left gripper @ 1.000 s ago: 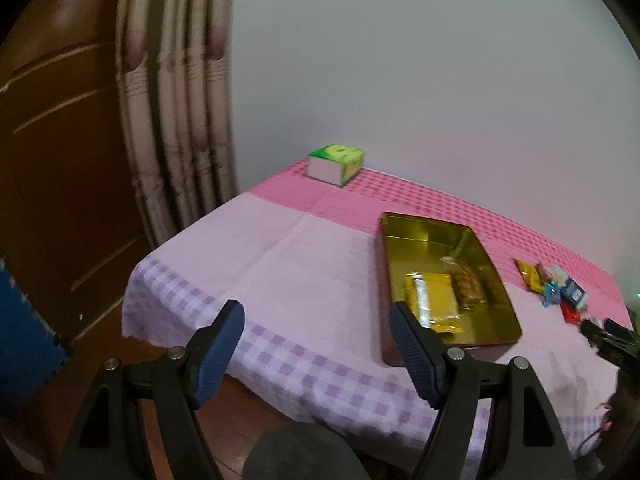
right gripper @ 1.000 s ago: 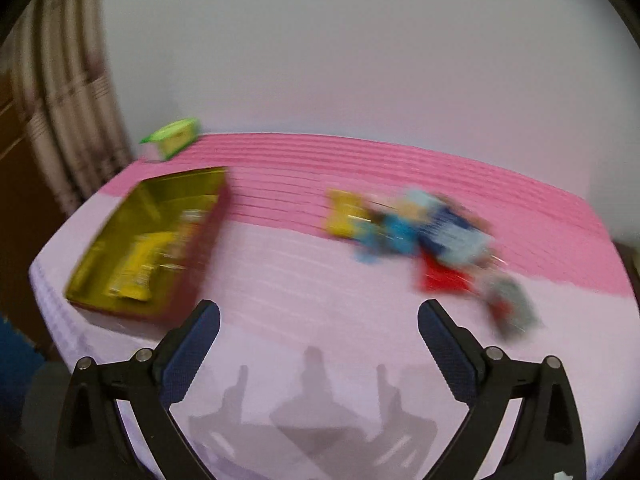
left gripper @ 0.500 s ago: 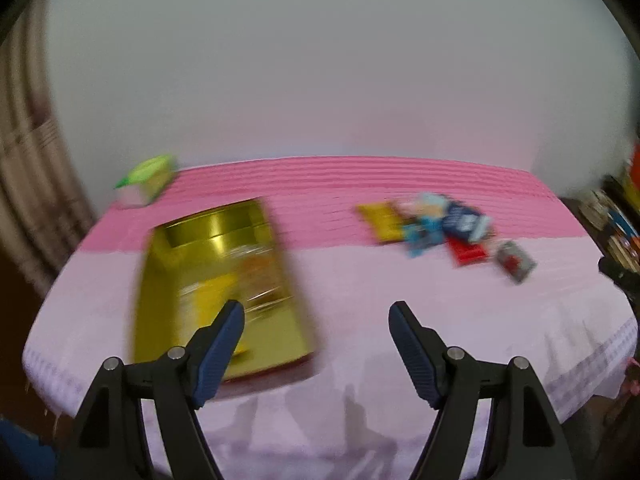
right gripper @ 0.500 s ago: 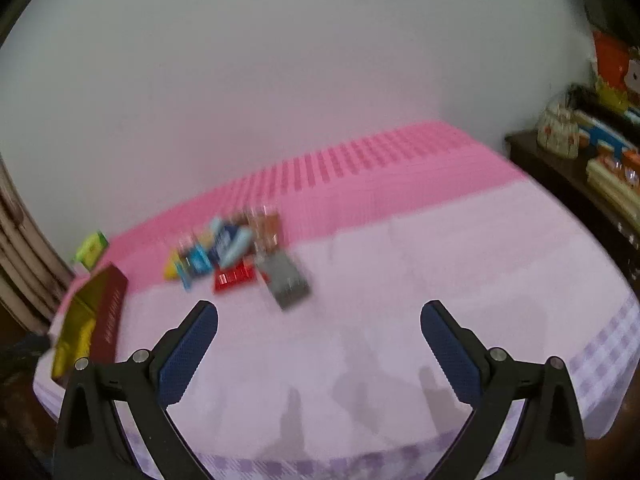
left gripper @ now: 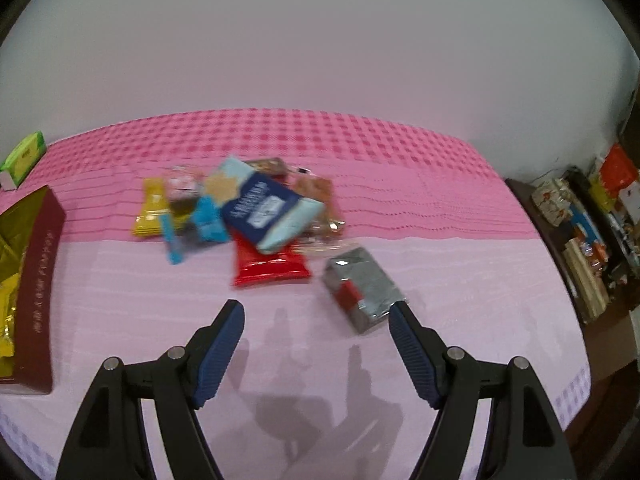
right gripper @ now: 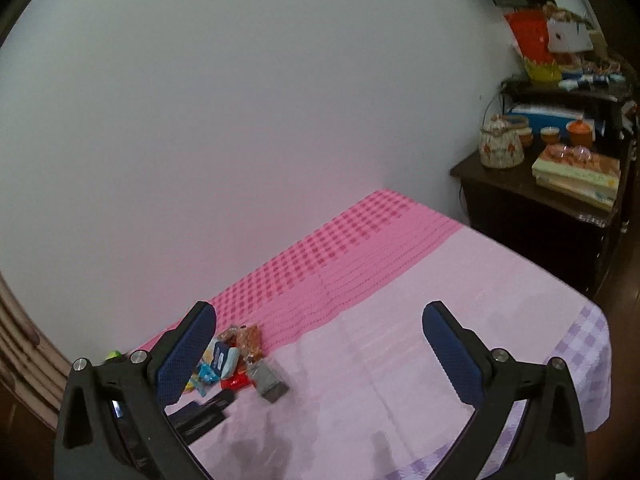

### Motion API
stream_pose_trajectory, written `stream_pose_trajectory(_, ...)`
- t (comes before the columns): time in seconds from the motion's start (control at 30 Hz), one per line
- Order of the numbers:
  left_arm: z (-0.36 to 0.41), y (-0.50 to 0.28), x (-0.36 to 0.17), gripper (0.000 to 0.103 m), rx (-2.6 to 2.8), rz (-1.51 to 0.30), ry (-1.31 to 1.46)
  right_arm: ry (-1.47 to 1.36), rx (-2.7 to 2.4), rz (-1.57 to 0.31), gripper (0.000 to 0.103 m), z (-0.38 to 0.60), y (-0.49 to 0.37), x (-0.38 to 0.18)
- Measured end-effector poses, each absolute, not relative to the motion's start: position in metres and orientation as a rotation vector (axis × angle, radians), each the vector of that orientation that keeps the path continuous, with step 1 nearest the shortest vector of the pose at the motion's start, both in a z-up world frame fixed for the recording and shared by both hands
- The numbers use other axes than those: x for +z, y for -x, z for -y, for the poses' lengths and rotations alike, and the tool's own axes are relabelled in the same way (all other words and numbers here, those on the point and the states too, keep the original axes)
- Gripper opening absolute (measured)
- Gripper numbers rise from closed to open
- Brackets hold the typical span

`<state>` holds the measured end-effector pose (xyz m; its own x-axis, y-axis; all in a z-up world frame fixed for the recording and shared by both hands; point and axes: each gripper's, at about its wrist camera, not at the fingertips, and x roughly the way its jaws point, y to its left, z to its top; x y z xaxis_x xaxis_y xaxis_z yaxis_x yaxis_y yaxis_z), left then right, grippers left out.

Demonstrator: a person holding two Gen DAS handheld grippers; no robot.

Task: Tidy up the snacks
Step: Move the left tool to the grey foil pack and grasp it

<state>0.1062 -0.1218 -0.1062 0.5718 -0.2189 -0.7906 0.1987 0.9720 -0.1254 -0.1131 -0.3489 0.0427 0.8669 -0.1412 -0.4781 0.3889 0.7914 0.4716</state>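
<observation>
The left tongs (left gripper: pixel 316 332) hang apart and empty over the pink-clothed worktop (left gripper: pixel 460 280), the grey packet (left gripper: pixel 362 286) at their one o'clock just beside the right pad, the heaped snacks (left gripper: pixel 248 208) farther at eleven o'clock, the gold tray (left gripper: pixel 38 280) at nine. I judge a grab into that overlapping heap could drag two wrappers at once, or nudge the grey packet aside. The right tongs (right gripper: pixel 320 348), empty, jaws just widened to their fullest, alone show the cluttered side cabinet (right gripper: pixel 532 216) at two o'clock; only the left view shows the tray.
</observation>
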Motion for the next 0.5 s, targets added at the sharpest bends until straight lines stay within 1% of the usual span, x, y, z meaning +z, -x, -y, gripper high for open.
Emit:
stream_pose_trajectory(0.2,0.157,-0.127,-0.124,0.076,-0.204,-0.967,0.029,-0.605,-0.257,-0.427,0.103,0.344,0.116,0.047)
stream_pose_trajectory(0.37,0.179,-0.136,-0.139,0.076,-0.202,-0.994,-0.025,-0.624,-0.235,-0.418,0.103,0.346,0.119,0.047)
stream_pose_trajectory(0.4,0.182,-0.136,-0.142,0.074,-0.207,-0.997,-0.04,-0.626,-0.233,-0.418,0.103,0.346,0.118,0.047)
stream_pose_trajectory(0.43,0.185,-0.136,-0.145,0.058,-0.204,-1.005,-0.062,-0.625,-0.23,-0.42,0.103,0.345,0.118,0.047)
stream_pose_trajectory(0.47,0.187,-0.135,-0.148,0.049,-0.194,-1.015,-0.084,-0.625,-0.226,-0.422,0.103,0.344,0.117,0.046)
stream_pose_trajectory(0.5,0.187,-0.134,-0.149,0.047,-0.206,-1.021,-0.087,-0.627,-0.222,-0.423,0.103,0.343,0.117,0.046)
